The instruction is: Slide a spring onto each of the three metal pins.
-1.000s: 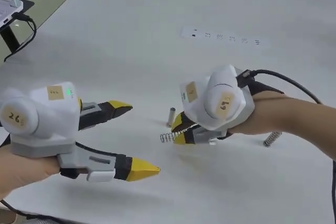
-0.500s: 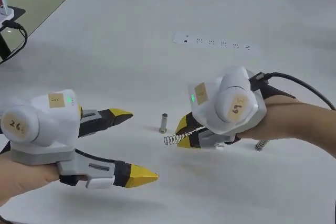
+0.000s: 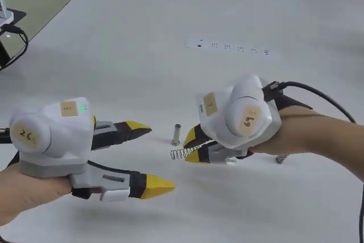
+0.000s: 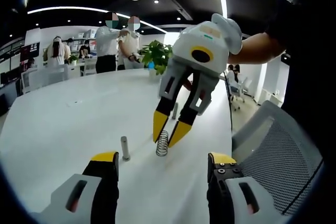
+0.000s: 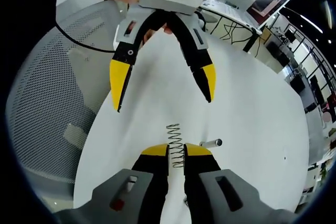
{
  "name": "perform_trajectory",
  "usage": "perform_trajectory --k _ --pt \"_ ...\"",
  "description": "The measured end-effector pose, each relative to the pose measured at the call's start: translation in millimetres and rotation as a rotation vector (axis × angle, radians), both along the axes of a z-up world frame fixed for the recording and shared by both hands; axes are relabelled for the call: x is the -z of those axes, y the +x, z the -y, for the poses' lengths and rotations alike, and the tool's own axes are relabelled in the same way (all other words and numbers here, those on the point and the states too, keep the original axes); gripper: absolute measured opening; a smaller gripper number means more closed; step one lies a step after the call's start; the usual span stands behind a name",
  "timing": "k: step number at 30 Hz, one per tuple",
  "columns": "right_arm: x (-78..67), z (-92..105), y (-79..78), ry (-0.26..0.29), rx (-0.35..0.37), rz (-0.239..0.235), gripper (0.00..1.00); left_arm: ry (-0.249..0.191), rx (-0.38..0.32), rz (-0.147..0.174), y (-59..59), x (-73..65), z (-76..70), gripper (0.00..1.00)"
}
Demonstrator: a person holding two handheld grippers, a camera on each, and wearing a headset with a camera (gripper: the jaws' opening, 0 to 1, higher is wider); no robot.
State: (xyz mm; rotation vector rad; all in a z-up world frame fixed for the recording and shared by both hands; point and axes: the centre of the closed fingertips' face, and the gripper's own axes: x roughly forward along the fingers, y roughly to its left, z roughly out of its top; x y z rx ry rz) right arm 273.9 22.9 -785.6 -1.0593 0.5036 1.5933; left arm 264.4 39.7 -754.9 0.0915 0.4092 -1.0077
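Right tongs (image 3: 189, 147), yellow-tipped black jaws on a white housing, are pressed together on one end of a thin steel coil spring (image 3: 181, 152); we see the coil lying roughly level above the white desk (image 3: 114, 38), its free end projecting past the jaw tips towards the left tongs. In the right gripper view the spring (image 5: 176, 142) rises from between the closed right tongs (image 5: 177, 153). Left tongs (image 3: 156, 156) are spread wide and hold nothing, hovering low over the desk with their tips facing the right tongs. In the left gripper view the open left tongs (image 4: 163, 158) frame the opposing right tongs (image 4: 169, 132), from which the spring (image 4: 162, 144) hangs down to the desk. A short grey metal pin (image 3: 177, 134) stands upright on the desk just beyond the spring's free end, near it but apart; the left gripper view places this pin (image 4: 125, 148) to the left of the coil, and the right gripper view shows the pin (image 5: 211, 143) beside the jaw tips. We also note the left tongs (image 5: 163, 95) spread open in the right gripper view. A row of flush sockets (image 3: 227, 46) is set in the desk well behind both tongs.
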Motion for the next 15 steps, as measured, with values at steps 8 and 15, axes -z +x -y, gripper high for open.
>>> perform_trajectory --k 8,15 --pt "1.8 -5.4 -4.6 0.002 -0.011 -0.004 0.07 0.008 0.010 -0.006 1.2 3.4 -0.3 0.56" --pt "1.3 -8.3 -4.8 0.010 0.001 -0.008 0.07 0.036 0.042 0.003 2.5 10.1 1.9 0.46"
